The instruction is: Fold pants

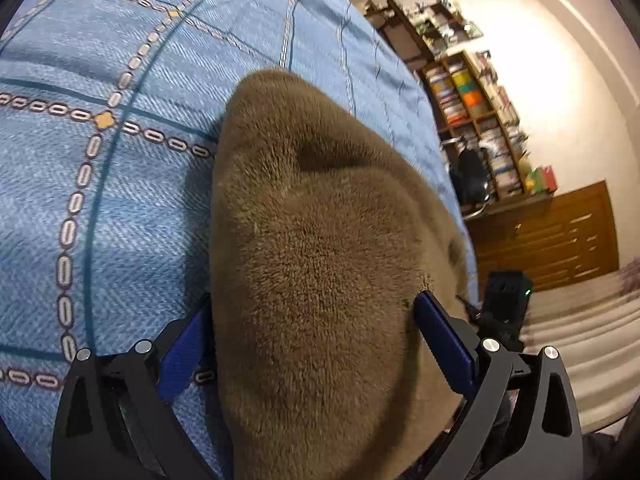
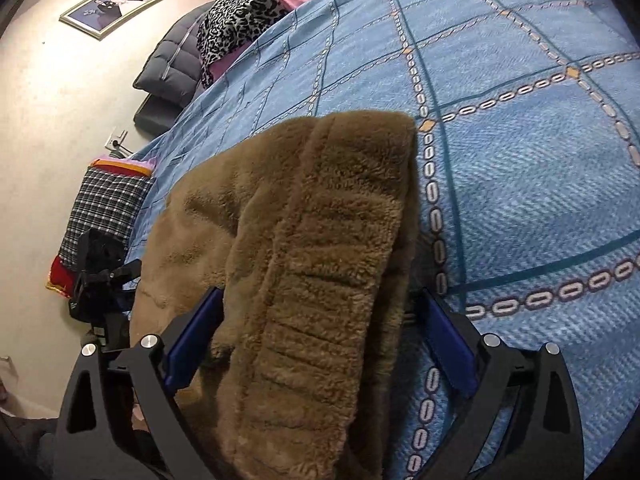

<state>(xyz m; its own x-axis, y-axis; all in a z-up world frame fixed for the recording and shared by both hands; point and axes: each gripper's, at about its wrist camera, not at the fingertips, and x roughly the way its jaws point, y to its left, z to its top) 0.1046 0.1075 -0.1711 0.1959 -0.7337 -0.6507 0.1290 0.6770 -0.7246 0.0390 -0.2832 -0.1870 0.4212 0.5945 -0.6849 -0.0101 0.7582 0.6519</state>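
The pants point(image 2: 304, 264), brown and fleecy, lie on the bed point(image 2: 520, 184), on a blue checked cover. In the right view they look doubled already: a ribbed band, perhaps the waist, lies on top and runs toward 12 o'clock, with a flatter layer spreading out at 9 o'clock. The left view shows a smooth rounded bulk reaching toward 12 o'clock.

The left tongs point(image 1: 316, 344) stand wide open astride the fabric, pads not pressing; the right tongs point(image 2: 316, 336) likewise, gaping over the ribbed band, gripping nothing.

At least one fold seems done. How many remain I cannot tell; the bundle looks long enough for another.
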